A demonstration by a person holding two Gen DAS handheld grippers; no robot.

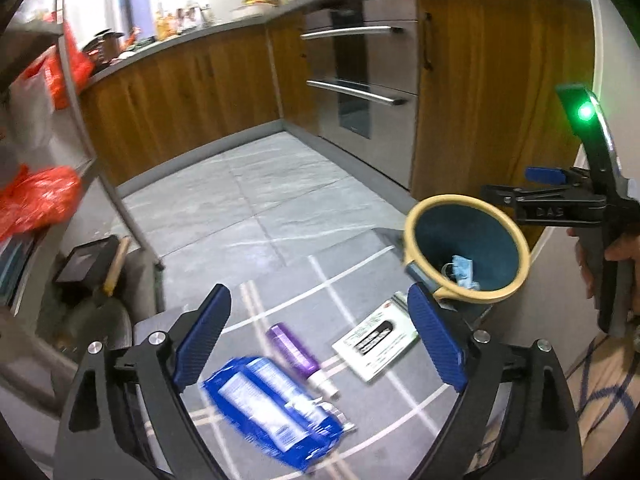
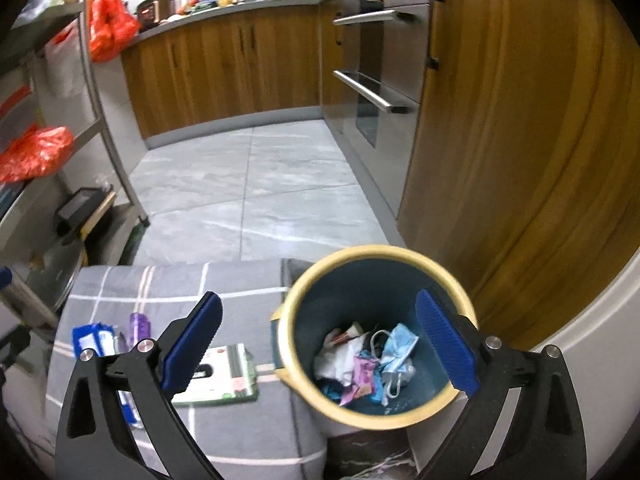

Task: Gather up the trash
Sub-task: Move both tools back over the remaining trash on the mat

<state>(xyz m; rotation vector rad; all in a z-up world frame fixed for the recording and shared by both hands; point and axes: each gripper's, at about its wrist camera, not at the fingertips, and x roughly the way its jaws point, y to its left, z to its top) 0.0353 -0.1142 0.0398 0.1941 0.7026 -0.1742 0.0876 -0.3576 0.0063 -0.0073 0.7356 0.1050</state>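
A dark blue bin with a cream rim stands at the right edge of a grey checked mat; inside lie crumpled wrappers and a blue face mask. On the mat lie a blue packet, a purple tube and a white and green card pack. My left gripper hangs open above these three, holding nothing. My right gripper is open over the bin's left rim, empty. The bin and the right gripper also show in the left wrist view, with a hand on the handle.
Wooden kitchen cabinets and a steel oven line the far side and right. A metal shelf rack with orange bags stands on the left. Grey tiled floor lies beyond the mat.
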